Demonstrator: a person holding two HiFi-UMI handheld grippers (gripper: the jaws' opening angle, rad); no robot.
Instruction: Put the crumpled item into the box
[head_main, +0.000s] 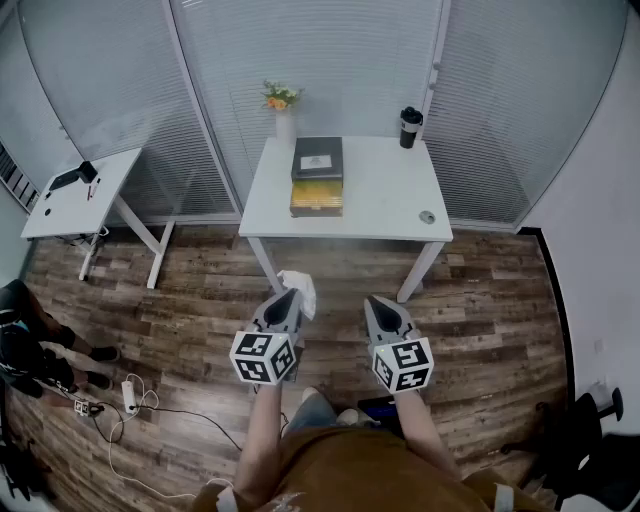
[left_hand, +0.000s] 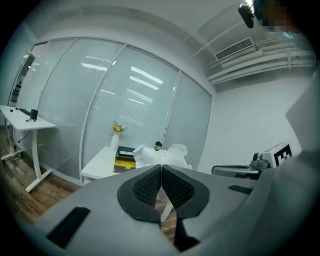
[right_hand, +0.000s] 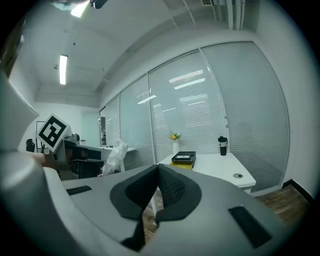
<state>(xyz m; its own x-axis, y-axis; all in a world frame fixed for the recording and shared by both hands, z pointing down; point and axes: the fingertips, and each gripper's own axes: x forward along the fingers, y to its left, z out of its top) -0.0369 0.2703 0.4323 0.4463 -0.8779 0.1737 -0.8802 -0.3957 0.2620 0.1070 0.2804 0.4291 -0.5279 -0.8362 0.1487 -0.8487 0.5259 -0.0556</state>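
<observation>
- Table (head_main: 385, 205): white, ahead of me across the wood floor (head_main: 480, 320), and both grippers are well short of its near edge.
- Stacked on it I see a dark box (head_main: 318, 158) lying on a yellow box (head_main: 316, 199). A vase of flowers (head_main: 284, 112) stands at the back left and a dark mug (head_main: 410, 127) at the back right.
- My left gripper (head_main: 290, 294) has its jaws pressed together at the tips, pinching the crumpled item. In the left gripper view the ribbed pads (left_hand: 149, 186) meet along one line with the white mass sprouting just past them.
- My right gripper (head_main: 376, 301) is also closed tip to tip. The right gripper view shows nothing between its pads (right_hand: 172, 189).
- Both forearms reach forward side by side, with the grippers near level, noses dipped slightly and aimed at the table.
- The crumpled item (head_main: 300, 288) is white paper or tissue, bunched at the left gripper's tips. It hangs above the floor, apart from both boxes.
</observation>
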